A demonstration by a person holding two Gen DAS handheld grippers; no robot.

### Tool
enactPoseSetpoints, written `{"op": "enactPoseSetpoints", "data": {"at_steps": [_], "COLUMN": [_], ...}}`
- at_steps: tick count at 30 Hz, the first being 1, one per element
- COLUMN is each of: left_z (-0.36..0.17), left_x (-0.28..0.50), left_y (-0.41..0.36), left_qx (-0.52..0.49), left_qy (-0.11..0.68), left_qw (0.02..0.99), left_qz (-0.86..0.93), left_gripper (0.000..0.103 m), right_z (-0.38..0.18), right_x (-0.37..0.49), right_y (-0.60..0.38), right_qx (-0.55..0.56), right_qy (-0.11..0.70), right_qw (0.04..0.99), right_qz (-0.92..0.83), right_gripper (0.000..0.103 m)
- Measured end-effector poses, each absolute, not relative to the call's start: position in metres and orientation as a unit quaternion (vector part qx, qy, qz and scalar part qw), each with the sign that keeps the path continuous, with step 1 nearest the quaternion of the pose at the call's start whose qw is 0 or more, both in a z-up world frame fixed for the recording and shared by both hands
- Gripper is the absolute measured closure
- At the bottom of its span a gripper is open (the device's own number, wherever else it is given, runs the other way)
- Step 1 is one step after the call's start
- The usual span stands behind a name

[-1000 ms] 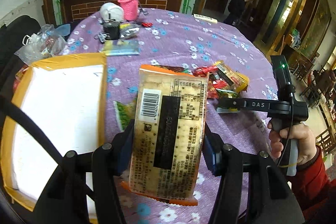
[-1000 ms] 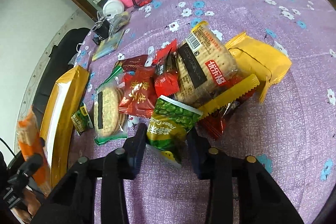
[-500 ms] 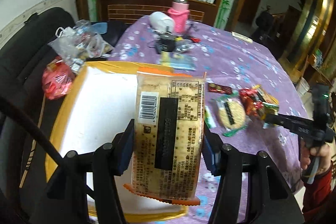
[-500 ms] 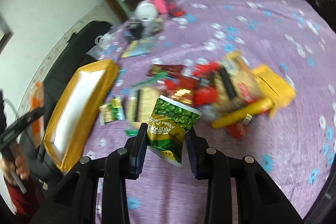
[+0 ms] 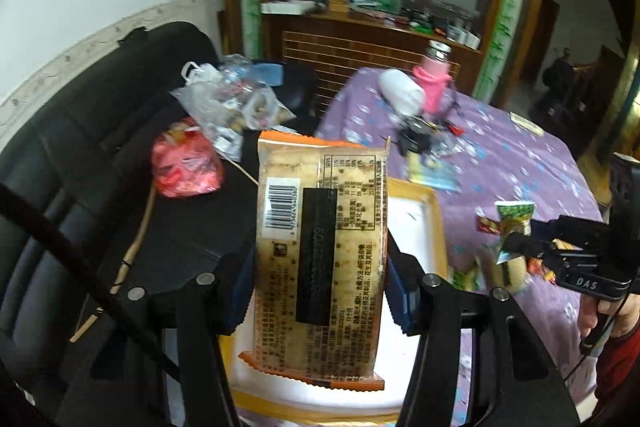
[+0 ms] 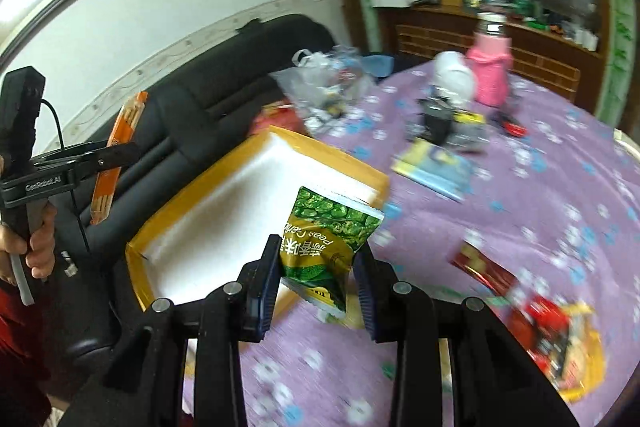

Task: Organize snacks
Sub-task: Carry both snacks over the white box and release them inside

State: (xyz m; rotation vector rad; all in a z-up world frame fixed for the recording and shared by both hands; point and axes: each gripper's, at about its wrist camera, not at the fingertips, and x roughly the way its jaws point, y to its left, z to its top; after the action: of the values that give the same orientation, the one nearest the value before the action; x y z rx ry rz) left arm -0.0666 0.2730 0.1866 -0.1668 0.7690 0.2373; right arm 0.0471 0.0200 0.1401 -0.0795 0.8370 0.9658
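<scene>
My left gripper (image 5: 320, 287) is shut on a cracker packet (image 5: 320, 251) with an orange edge, held upright above the yellow box with a white inside (image 5: 416, 219). It also shows edge-on in the right wrist view (image 6: 116, 155). My right gripper (image 6: 316, 279) is shut on a green pea snack bag (image 6: 326, 247), held above the near corner of the yellow box (image 6: 224, 211). The green bag also shows in the left wrist view (image 5: 514, 223). A pile of loose snacks (image 6: 560, 327) lies on the purple tablecloth at the right.
A black sofa (image 5: 80, 155) stands left of the table with plastic bags (image 5: 232, 107) and a red bag (image 5: 186, 163) on it. A pink bottle (image 6: 490, 67), a white cup (image 6: 454, 75), a black object (image 6: 438, 119) and a booklet (image 6: 436, 167) sit at the table's far side.
Both grippers have swung left from the snack pile towards the yellow box, each carrying its packet. The pile now lies far right in the right wrist view.
</scene>
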Motion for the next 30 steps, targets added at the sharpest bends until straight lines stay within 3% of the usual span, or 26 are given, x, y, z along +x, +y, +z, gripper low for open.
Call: {"op": "enactPoseSetpoints", "data": {"at_steps": [11, 20, 30], "left_z": [0.136, 0.072, 0.042], "left_x": [0.024, 0.091, 0.112], "left_y": [0.296, 0.280, 0.271], "left_qx": [-0.111, -0.054, -0.012], "left_qy": [0.450, 0.531, 0.569], "left_qw": [0.881, 0.841, 0.818], "left_qz": [0.092, 0.086, 0.082], "left_gripper": [0.046, 0.046, 0.046], "right_z": [0.101, 0.069, 0.050], "right_x": [0.099, 0.124, 0.138], "right_y": [0.100, 0.116, 0.117], "right_qx": [-0.013, -0.017, -0.034], "right_qy": [0.455, 0.482, 0.491], "right_qw": [0.765, 0.763, 0.766], "right_qz": [0.456, 0.431, 0.414], "right_gripper": [0.069, 0.069, 0.069]}}
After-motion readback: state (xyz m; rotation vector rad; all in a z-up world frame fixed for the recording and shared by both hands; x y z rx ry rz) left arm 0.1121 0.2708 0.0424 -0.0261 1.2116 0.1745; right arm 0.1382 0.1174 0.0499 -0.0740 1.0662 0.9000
